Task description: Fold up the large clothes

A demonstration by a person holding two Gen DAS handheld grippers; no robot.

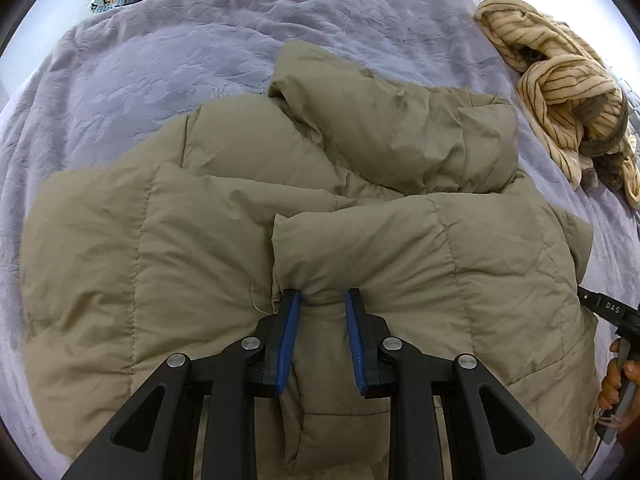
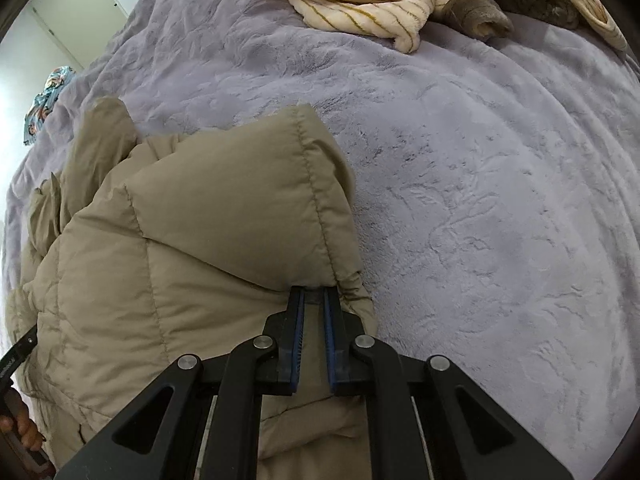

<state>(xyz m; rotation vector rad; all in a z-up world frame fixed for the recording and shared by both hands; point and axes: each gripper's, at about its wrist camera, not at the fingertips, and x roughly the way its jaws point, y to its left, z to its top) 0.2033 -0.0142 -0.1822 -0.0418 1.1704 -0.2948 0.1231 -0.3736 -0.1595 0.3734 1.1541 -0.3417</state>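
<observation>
Presently the left gripper (image 1: 322, 296) pinches a fold of the khaki quilted jacket (image 1: 224, 232), its blue pads pressed into the fabric. The right gripper (image 2: 314, 294) is clamped nearly closed on a jacket edge. The jacket lies puffy and creased, partly folded, across the lavender blanket (image 1: 168, 64), filling the lower centre. The left view alone shows a hand (image 1: 616, 380) at lower right; the right view shows the striped cream garment (image 2: 360, 0) along the top.

Matt quilted cloth on plush fleece.
The tan puffer jacket (image 1: 280, 220) looked smooth and matt; the lilac blanket (image 2: 480, 200) was embossed plush.
</observation>
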